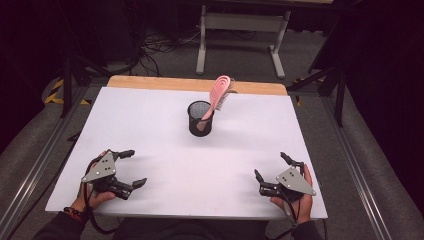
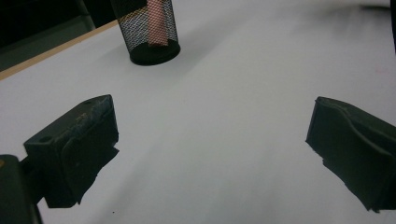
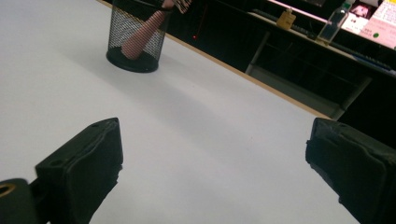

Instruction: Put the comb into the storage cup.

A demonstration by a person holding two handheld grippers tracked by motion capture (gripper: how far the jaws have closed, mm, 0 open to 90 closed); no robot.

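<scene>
A black mesh cup [image 1: 200, 119] stands at the middle of the white table [image 1: 150, 125], toward the far side. A pink hairbrush [image 1: 218, 95] leans in it, handle down, head sticking out to the upper right. My left gripper [image 1: 133, 168] rests near the front left, held by a hand, its jaws wide open with nothing between them. At the front right my right gripper [image 1: 271, 165] is open too, with bare table between its jaws. The left gripper view has the cup [image 2: 150, 32] far ahead, and the right gripper view has the cup [image 3: 134, 39] with the brush handle [image 3: 142, 35] inside.
The table's wooden far edge [image 1: 197, 84] borders a dark floor with cables and a white table frame [image 1: 242, 35]. In the right gripper view a bench with bottles [image 3: 327, 25] stands beyond the table edge.
</scene>
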